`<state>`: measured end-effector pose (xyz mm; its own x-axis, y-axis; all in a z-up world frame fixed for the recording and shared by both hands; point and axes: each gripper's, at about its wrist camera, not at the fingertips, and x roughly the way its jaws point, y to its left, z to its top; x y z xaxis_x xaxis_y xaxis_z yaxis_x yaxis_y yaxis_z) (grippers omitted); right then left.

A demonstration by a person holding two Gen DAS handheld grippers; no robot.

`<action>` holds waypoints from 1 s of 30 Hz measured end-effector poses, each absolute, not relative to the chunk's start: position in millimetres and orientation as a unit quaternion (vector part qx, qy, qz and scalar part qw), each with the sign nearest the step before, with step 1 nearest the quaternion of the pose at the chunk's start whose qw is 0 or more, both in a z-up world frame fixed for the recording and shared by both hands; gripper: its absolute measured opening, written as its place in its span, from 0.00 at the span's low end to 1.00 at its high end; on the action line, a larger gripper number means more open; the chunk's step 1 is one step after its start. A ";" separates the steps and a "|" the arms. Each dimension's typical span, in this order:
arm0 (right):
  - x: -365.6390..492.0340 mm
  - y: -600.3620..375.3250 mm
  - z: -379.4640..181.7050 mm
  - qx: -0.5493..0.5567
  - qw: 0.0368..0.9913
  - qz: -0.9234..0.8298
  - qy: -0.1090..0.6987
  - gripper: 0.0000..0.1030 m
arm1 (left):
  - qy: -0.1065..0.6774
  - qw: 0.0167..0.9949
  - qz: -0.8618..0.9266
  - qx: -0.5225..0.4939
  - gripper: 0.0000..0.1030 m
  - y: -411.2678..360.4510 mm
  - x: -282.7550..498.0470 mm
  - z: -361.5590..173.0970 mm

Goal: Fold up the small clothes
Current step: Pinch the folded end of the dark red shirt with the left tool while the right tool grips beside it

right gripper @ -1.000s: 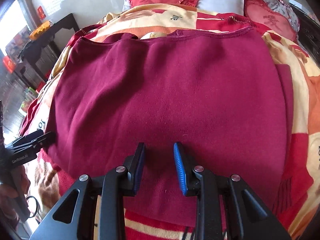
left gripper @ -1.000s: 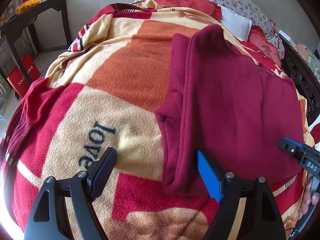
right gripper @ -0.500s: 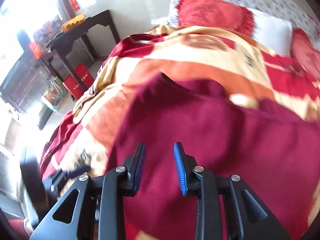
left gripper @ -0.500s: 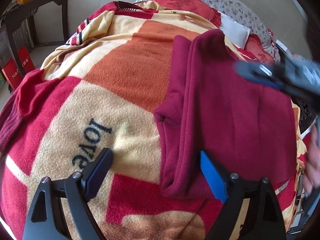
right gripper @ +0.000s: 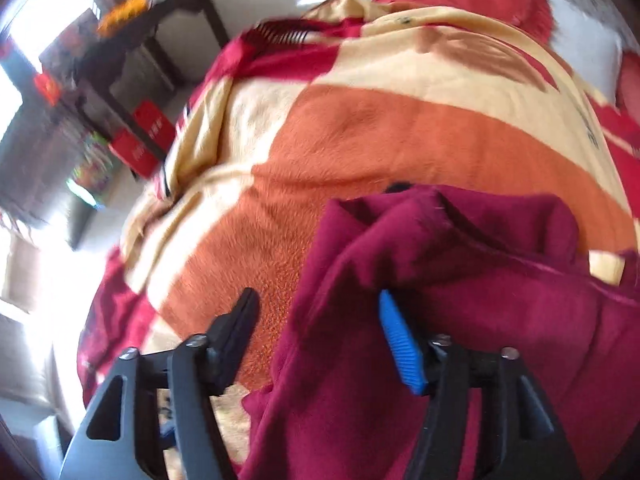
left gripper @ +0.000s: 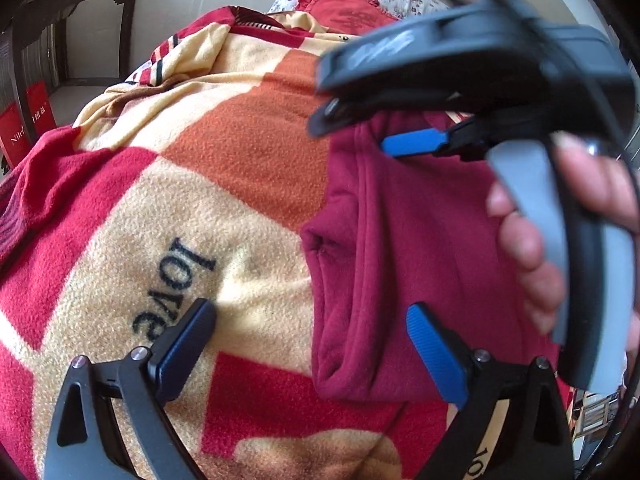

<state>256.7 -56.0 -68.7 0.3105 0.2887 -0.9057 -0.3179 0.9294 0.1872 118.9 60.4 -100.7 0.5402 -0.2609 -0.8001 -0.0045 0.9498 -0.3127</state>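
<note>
The dark red fleece garment [left gripper: 420, 240] lay on the fleece blanket with orange, cream and red blocks [left gripper: 248, 152] that covered the bed. In the left wrist view it filled the centre and right of the frame, and its folded long edge ran from the top centre down to the lower centre. This doubled edge suggested that one side was already turned in, so that the next fold could start from it.

The left hand-held gripper [left gripper: 312, 344] was released, with its jaws wide apart at the bottom of the frame. The black finger stood over the cream patch with the printed word "love" [left gripper: 172, 284], and the blue finger over the garment, so the near corner of the fold sat between them, ready to be pinched.

The right hand-held gripper [right gripper: 320, 336] was also released, and it reached across toward the far end of the same edge. In its own view, at the lower centre, a raised bunch of the cloth sat between the jaws, but the picture is blurred, so perhaps the fingers did not touch it. In the left wrist view the person's right hand [left gripper: 568, 216] wrapped around the grey handle at the right of the frame.
</note>
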 end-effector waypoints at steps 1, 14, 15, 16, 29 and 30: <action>257.8 -48.1 -74.5 -0.040 0.805 0.182 0.563 0.48 | 0.475 0.866 -0.073 -0.139 0.96 59.8 119.2 -100.4; 225.0 -104.4 -34.2 0.023 0.826 0.233 0.512 0.00 | 0.464 0.867 -0.072 -0.168 0.95 52.8 141.1 -90.2; 222.0 -109.2 -29.1 0.028 0.827 0.238 0.508 0.00 | 0.463 0.867 -0.078 -0.167 0.93 49.8 142.1 -90.6; 220.8 -112.1 -25.0 0.031 0.828 0.240 0.507 0.00 | 0.463 0.867 -0.084 -0.165 0.87 47.3 143.3 -91.8; 219.1 -114.6 -30.1 0.052 0.811 0.248 0.527 0.11 | 0.464 0.858 -0.108 -0.193 0.30 41.4 130.8 -95.8; 220.5 -112.6 -29.7 0.048 0.813 0.243 0.527 0.16 | 0.466 0.854 -0.110 -0.203 0.30 44.2 131.4 -97.7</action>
